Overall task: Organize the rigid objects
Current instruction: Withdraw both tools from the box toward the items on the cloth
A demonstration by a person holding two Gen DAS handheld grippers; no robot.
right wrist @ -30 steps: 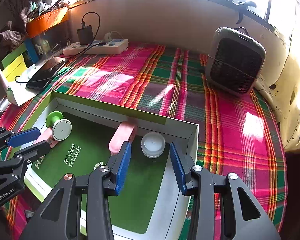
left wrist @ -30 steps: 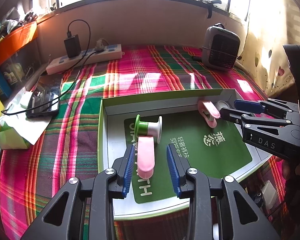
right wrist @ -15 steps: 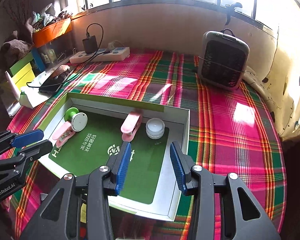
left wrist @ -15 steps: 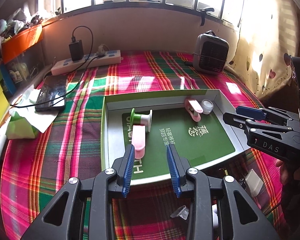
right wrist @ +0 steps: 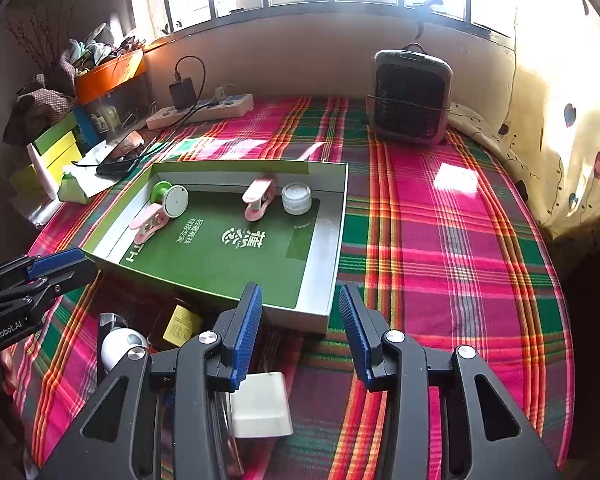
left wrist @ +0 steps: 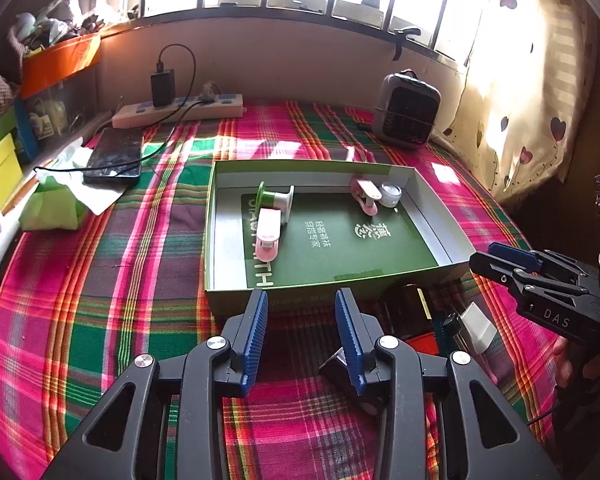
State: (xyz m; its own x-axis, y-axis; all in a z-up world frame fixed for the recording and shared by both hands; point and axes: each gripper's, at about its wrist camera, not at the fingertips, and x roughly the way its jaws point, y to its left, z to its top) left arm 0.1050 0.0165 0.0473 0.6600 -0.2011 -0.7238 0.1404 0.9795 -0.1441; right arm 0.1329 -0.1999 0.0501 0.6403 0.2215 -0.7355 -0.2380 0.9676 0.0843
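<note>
Plaid cloth (left wrist: 140, 280) under green box (left wrist: 432, 190), perhaps bedside.

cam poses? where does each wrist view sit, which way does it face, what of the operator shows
Left wrist: on the left claw, angled down at the green box on plaid cloth, window behind; the jaws are opening with nothing between them; right claw and fingers at right edge.
Right wrist: on the right claw, same downward angle from further right; left claw at left edge.
Shared: box, pink clips, spool, heater, power strip.
</note>
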